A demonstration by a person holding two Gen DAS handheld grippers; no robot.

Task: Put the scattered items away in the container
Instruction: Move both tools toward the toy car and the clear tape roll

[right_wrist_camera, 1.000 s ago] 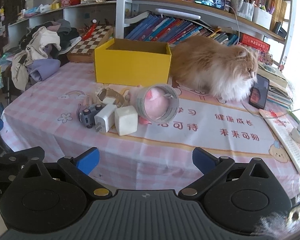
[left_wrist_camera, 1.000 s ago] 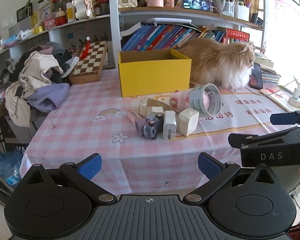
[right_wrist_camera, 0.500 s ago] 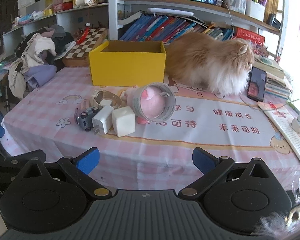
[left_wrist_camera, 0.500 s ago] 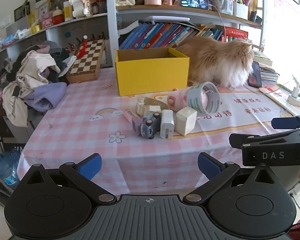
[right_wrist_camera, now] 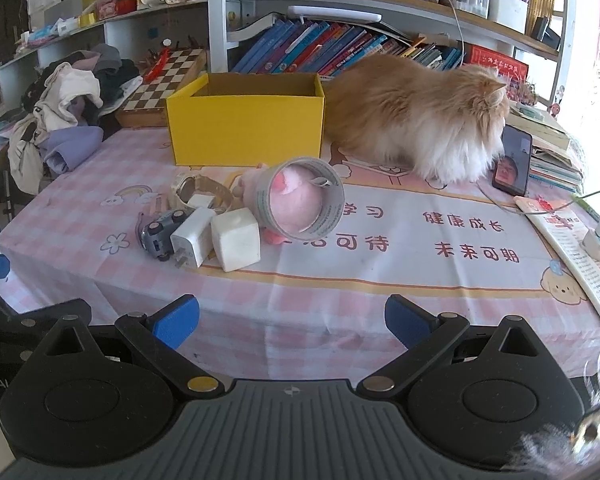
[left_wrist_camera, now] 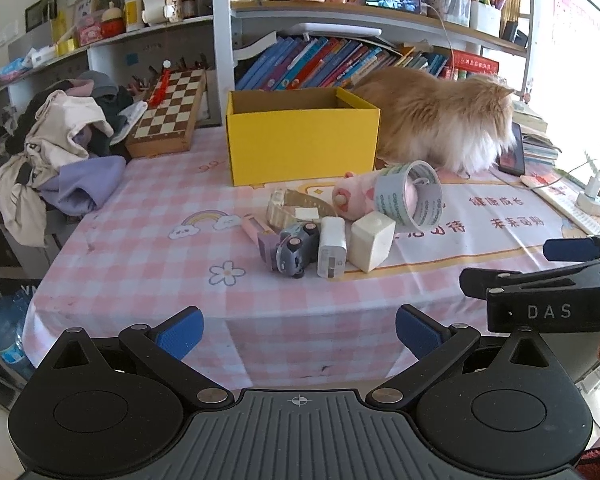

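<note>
While both tools hovered short of the table's near edge, the left gripper [left_wrist_camera: 298, 330] and right gripper [right_wrist_camera: 292, 320] each had fingers spread wide, holding nothing. On the pink checked tablecloth [left_wrist_camera: 148, 264] lay a cluster: toy car [left_wrist_camera: 296, 248], white charger [left_wrist_camera: 332, 246], white cube [left_wrist_camera: 371, 240], watch [left_wrist_camera: 292, 206], and a tape roll [left_wrist_camera: 414, 196] ringed around a pink plush toy [left_wrist_camera: 352, 196]. Behind the cluster stood the open yellow box [left_wrist_camera: 302, 140], with an orange cat [left_wrist_camera: 444, 124] just beside it.
</note>
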